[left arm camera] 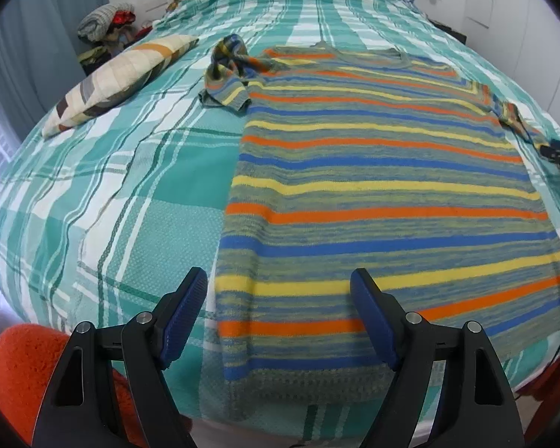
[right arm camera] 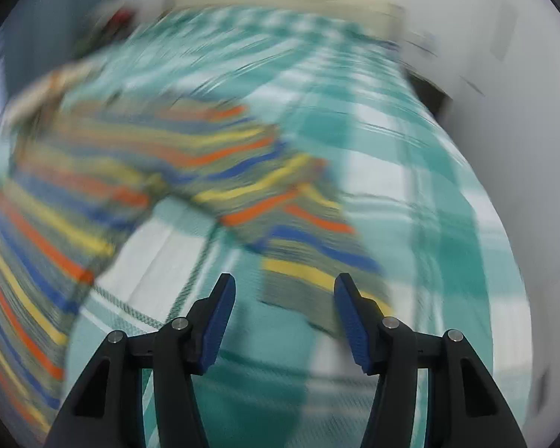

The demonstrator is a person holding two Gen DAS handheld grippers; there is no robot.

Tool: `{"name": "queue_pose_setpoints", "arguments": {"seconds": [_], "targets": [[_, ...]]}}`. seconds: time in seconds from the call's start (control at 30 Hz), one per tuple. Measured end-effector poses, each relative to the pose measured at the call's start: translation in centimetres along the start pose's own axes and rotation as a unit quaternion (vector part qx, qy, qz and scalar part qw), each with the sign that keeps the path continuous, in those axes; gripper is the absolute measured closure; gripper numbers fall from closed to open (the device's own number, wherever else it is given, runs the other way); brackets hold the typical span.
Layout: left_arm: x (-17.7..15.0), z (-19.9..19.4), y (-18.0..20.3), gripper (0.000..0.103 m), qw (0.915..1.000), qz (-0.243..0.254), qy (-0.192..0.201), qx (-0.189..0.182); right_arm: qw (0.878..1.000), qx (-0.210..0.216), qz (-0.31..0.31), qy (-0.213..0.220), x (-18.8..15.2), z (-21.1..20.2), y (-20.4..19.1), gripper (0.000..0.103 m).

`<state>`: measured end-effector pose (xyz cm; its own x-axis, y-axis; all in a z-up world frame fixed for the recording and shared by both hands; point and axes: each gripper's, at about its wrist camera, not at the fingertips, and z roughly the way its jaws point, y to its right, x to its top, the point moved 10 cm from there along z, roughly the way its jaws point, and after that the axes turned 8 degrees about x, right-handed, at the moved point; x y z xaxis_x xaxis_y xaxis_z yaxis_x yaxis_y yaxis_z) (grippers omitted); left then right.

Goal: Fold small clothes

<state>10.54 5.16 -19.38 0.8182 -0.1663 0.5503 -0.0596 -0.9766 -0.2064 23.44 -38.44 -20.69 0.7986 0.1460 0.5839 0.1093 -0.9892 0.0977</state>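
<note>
The sweater [left arm camera: 384, 186] lay flat on the bed [left arm camera: 130, 201], filling the centre and right of the left wrist view, hem toward the camera and neck toward the top of the frame. One sleeve [left arm camera: 229, 74] sat bunched at upper centre, beside a pillow [left arm camera: 119, 78] at upper left; the other sleeve trailed off the right edge.

The left gripper [left arm camera: 278, 317] hung over the hem's near left corner, jaws spread wide with nothing between them. The right gripper [right arm camera: 283, 313] showed in a heavily blurred view, its jaws apart and empty, with the end of the right sleeve [right arm camera: 317, 257] just beyond them, lower centre.

The garment looked spread but not yet folded, so the step in hand seemed to be setting up the first fold. Next, each sleeve probably needed pinching at its cuff and laying across the body, the bunched one straightened first, before the hem was brought up toward the neck.
</note>
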Motion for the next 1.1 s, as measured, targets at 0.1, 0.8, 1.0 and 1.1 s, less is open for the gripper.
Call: {"name": "queue_pose_setpoints", "arguments": {"seconds": [0.1,0.8,1.0,1.1], "targets": [[-0.2,0.3,-0.4,0.022,0.9999,-0.004,-0.008,0.004,0.998,-0.004,-0.031,-0.056,-1.1,3.4,0.1,0.095],[-0.4,1.4,0.4,0.022,0.9995,-0.011,-0.028,-0.011,0.863,0.17,0.47,0.069,-6.3,-1.0,15.4,0.036],[-0.5,1.2,-0.4,0.022,0.9996,-0.013,-0.027,-0.002,0.897,0.184,0.4,0.045,-5.3,-0.1,12.4,0.055],[-0.5,1.3,-0.7,0.022,0.9993,-0.024,-0.029,-0.006,0.883,0.238,0.405,0.004,-6.5,-1.1,11.2,0.069]]}}
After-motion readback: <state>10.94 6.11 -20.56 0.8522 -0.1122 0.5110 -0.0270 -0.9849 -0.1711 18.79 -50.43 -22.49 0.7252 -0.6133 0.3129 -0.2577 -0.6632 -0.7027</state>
